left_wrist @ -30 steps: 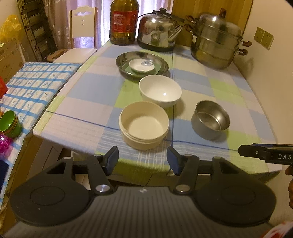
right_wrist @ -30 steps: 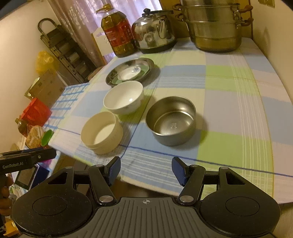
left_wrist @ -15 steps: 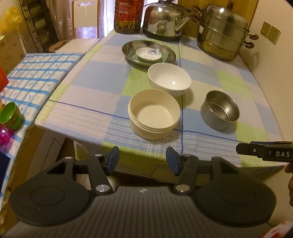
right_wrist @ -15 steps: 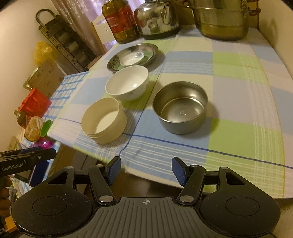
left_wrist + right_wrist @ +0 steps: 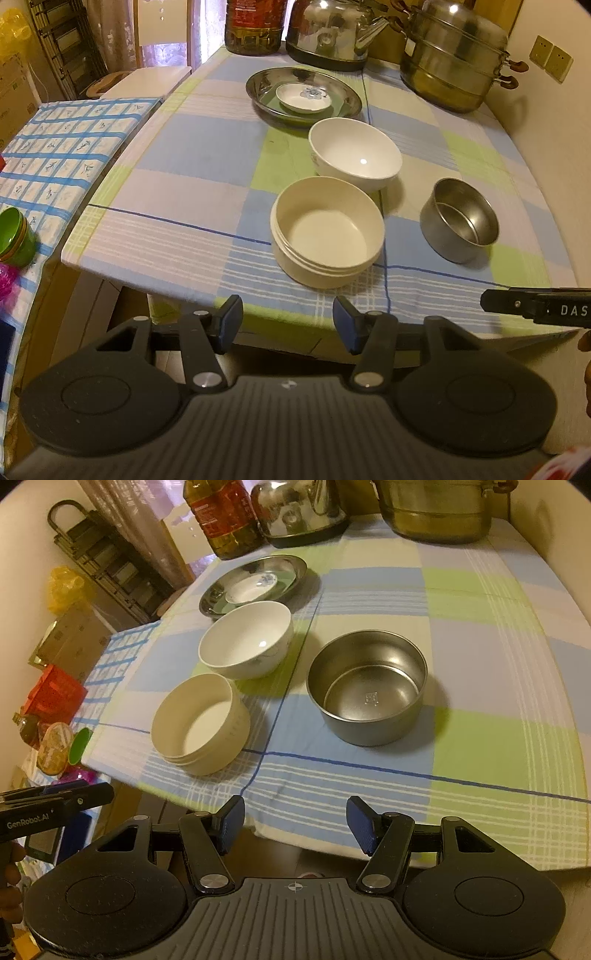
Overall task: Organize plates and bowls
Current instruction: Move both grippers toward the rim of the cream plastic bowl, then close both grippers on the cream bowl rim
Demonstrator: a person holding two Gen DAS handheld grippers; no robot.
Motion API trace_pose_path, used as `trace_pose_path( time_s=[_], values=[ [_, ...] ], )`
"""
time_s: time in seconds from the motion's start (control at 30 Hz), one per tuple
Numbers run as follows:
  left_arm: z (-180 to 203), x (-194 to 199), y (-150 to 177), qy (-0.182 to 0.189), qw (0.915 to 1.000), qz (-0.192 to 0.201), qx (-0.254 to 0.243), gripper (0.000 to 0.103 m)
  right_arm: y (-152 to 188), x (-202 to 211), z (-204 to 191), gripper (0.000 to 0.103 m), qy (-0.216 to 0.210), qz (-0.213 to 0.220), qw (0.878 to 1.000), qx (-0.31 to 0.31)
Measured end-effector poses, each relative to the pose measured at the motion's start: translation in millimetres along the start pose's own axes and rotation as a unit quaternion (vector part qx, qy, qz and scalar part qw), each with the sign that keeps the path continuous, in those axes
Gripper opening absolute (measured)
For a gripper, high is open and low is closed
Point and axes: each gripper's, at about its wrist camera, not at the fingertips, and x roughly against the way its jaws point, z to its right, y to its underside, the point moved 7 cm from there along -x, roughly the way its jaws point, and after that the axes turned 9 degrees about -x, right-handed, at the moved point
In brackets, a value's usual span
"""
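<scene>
Both grippers had drawn nearer table edge than a second earlier, dishes unmoved. Left gripper [image 5: 287, 324] held jaws spread, grasping nothing, short of cream bowl [image 5: 327, 246]. Right gripper [image 5: 295, 824] likewise gaped empty, facing steel bowl [image 5: 366, 686]. White bowl [image 5: 355, 158] sat just behind cream bowl, rims close. Small saucer [image 5: 303, 97] lay inside steel plate [image 5: 258, 83] farther back. Steel bowl stood apart to right on checked tablecloth [image 5: 498, 664]. Kettle [image 5: 328, 33] and steamer pot [image 5: 454, 55] lined far edge.
</scene>
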Motion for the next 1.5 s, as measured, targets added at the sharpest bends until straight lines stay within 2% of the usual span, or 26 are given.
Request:
trace_pose_path(
  time_s=[0.43,0.63,0.87,1.5],
  values=[
    [-28,-23,-19,0.013,0.9999,-0.001,-0.006,0.042,-11,-23,-18,0.062,0.015,0.005,1.0,-0.017],
    [-29,-36,-34,0.032,0.9992,0.003,-0.022,0.041,-21,-37,-34,0.062,0.007,0.017,1.0,-0.014],
    [-25,-60,-49,0.054,0.9976,-0.006,-0.043,0.035,-32,-61,-56,0.061,-0.003,0.021,1.0,-0.003],
    [-25,-101,-58,0.081,0.9935,-0.04,-0.07,0.033,-35,-96,-72,0.029,0.007,0.013,1.0,-0.008]
  ],
)
